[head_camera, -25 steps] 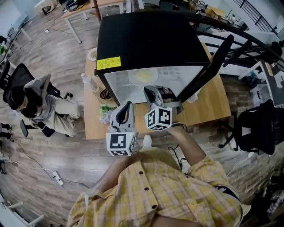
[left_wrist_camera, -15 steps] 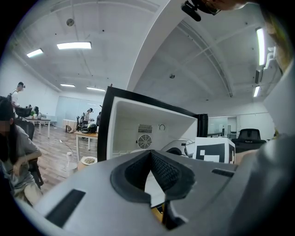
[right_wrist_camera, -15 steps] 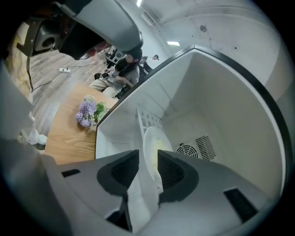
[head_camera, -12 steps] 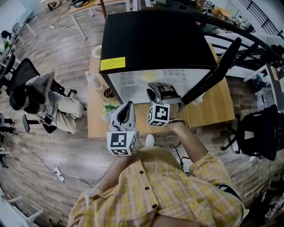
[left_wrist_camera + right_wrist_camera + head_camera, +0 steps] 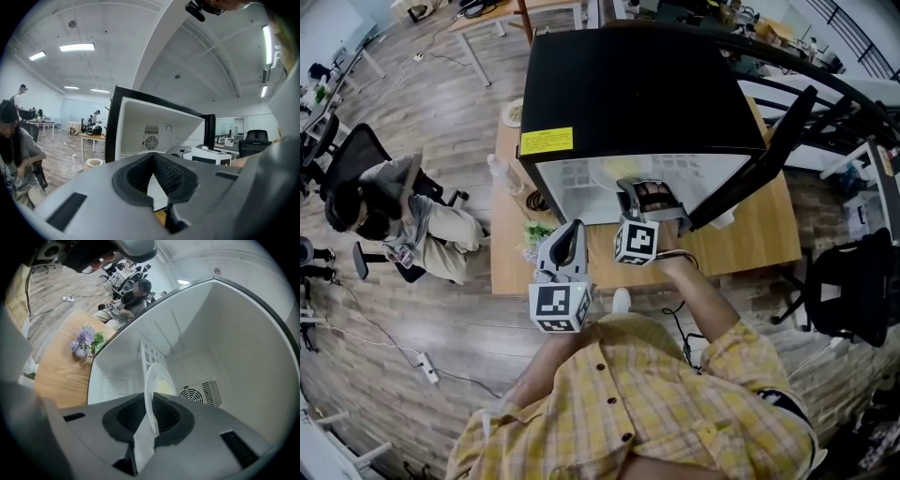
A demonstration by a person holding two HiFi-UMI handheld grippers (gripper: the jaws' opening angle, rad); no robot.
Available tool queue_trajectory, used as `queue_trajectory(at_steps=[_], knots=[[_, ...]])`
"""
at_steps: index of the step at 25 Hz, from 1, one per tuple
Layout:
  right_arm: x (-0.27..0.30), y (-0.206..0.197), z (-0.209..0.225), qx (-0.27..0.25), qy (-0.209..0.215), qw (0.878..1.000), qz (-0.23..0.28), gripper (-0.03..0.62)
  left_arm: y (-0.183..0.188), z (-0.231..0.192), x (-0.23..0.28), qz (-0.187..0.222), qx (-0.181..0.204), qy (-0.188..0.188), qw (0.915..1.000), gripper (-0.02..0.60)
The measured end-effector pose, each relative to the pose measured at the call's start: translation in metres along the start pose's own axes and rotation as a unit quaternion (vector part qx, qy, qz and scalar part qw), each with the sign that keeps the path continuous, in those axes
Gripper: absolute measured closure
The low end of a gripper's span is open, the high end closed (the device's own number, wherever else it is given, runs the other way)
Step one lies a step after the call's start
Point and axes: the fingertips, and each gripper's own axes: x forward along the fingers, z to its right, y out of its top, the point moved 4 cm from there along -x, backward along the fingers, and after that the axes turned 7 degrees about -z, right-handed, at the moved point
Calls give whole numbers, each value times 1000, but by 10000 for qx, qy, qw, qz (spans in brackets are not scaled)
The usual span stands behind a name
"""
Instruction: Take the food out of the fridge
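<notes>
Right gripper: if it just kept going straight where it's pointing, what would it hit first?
The white plate: its rim already sits in the right gripper, whose jaws have just been closing and seem to pinch it. Pushing on would shove that plate deeper, probably toward the fridge's back wall.

An open office: left of the left gripper, a person sits on an office chair; ahead of it are desks and ceiling light panels.
</notes>
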Motion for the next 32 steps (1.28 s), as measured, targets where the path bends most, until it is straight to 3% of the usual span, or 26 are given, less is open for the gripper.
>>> queue_trajectory(at_steps=[7, 32], knots=[[-10, 2, 2, -286, -486, 9984, 29, 569, -4, 2, -1, -37, -51, -93, 9999, 574], [-93, 11, 19, -122, -1302, 9913, 166, 568, -2, 18, -23, 110, -57, -598, 9981, 574]])
